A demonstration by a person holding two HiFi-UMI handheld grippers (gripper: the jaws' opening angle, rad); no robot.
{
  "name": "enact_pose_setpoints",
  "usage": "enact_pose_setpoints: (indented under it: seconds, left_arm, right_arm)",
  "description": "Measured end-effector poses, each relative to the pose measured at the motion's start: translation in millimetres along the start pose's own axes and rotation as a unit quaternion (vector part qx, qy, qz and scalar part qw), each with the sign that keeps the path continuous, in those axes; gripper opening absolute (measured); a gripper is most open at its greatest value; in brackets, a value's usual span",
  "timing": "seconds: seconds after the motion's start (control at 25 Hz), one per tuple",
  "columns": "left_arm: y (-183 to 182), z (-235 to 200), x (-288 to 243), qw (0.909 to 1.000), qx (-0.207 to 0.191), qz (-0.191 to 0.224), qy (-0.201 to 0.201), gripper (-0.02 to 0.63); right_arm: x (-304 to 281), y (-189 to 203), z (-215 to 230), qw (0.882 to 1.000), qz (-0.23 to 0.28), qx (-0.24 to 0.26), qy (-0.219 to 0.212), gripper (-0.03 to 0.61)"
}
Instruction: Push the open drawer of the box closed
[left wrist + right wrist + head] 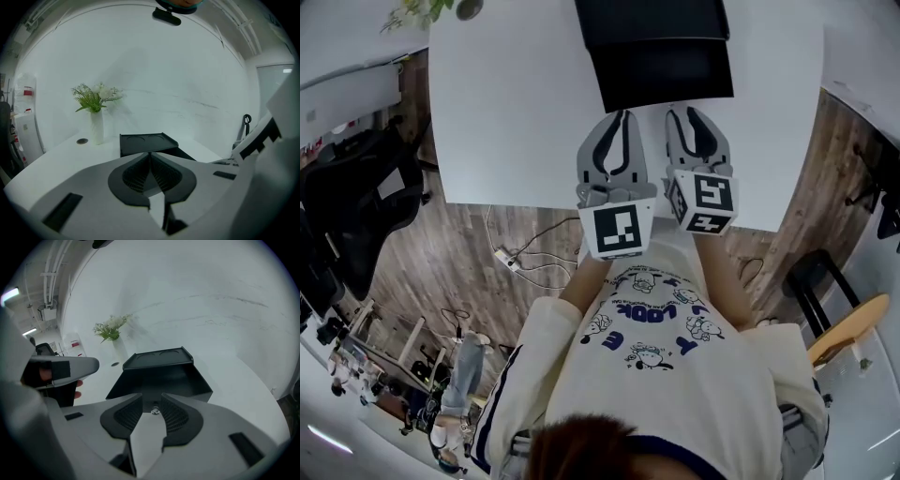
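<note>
Black box [652, 21] at the far edge of the white surface [516, 112], midway along it. Its drawer [662, 73] is pulled out towards the near edge, so the long axis runs far edge to near edge with the drawer front facing the person. Small round knob [155, 412] on the drawer front. Left gripper [150, 154]: jaws closed tip to tip, nothing held, just short of the drawer. Right gripper [152, 401]: jaws partly apart, knob showing in the gap, pads not pressing on it. White vase of greenery [96, 124] towards the far left corner. Room: white wall, wood-plank floor [450, 253], power strip with cables [508, 260].
</note>
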State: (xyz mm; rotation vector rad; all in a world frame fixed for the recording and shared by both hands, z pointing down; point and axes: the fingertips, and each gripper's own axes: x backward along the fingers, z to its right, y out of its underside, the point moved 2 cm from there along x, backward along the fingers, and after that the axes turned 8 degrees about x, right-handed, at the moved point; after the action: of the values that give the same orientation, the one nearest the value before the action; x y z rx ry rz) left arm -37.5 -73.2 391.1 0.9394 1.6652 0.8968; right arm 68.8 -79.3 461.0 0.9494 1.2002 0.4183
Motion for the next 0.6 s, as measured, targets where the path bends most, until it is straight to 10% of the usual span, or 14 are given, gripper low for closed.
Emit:
enact_pose_setpoints:
  seconds: [0.6]
  left_arm:
    - [16, -10, -21, 0.9996, 0.005, -0.027, 0.011, 0.023]
  right_arm:
    - [-27, 32, 1, 0.998, -0.048, 0.04, 0.001, 0.146]
